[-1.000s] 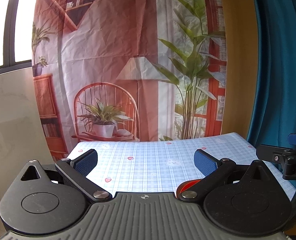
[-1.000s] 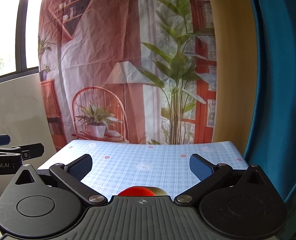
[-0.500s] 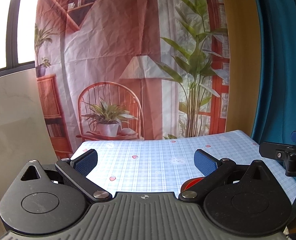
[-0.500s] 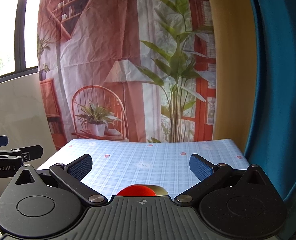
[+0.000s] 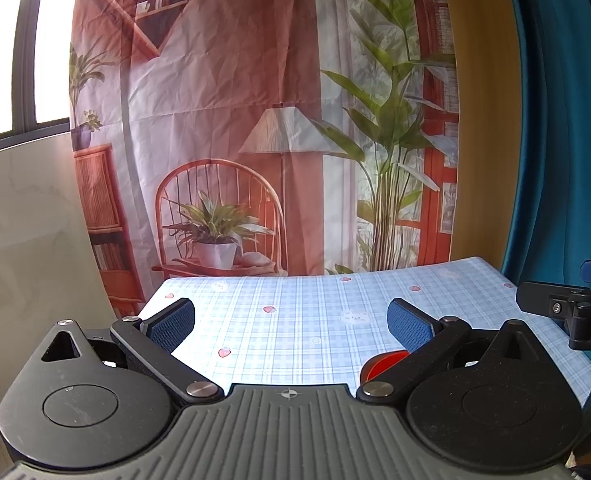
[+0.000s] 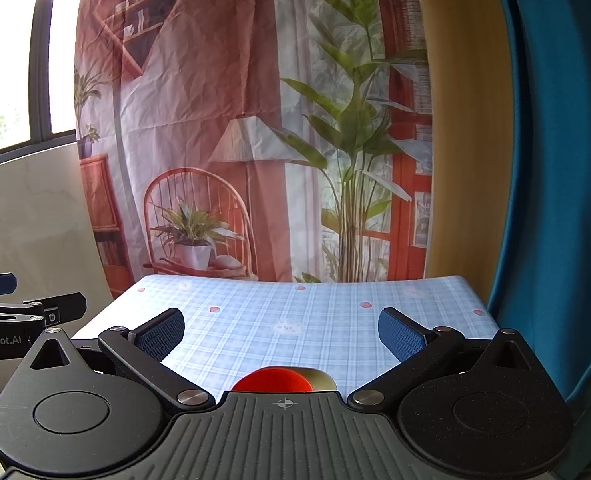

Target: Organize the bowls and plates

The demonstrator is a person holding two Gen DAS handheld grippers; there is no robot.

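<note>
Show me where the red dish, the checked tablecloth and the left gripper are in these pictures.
red dish (image 6: 269, 382): right wrist view, on its visible red top.
checked tablecloth (image 6: 295, 320): right wrist view, on a bare middle part.
left gripper (image 5: 291, 320): left wrist view, midway between its open blue fingertips.

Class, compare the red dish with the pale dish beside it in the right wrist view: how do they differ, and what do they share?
The red dish is bright and matte, while the pale dish is dull gold-beige with a sheen. The red dish shows more of itself; only a sliver of the pale dish peeks out at its right. Both sit on the checked tablecloth, largely hidden behind the right tool, whose jaws stand wide apart.
</note>
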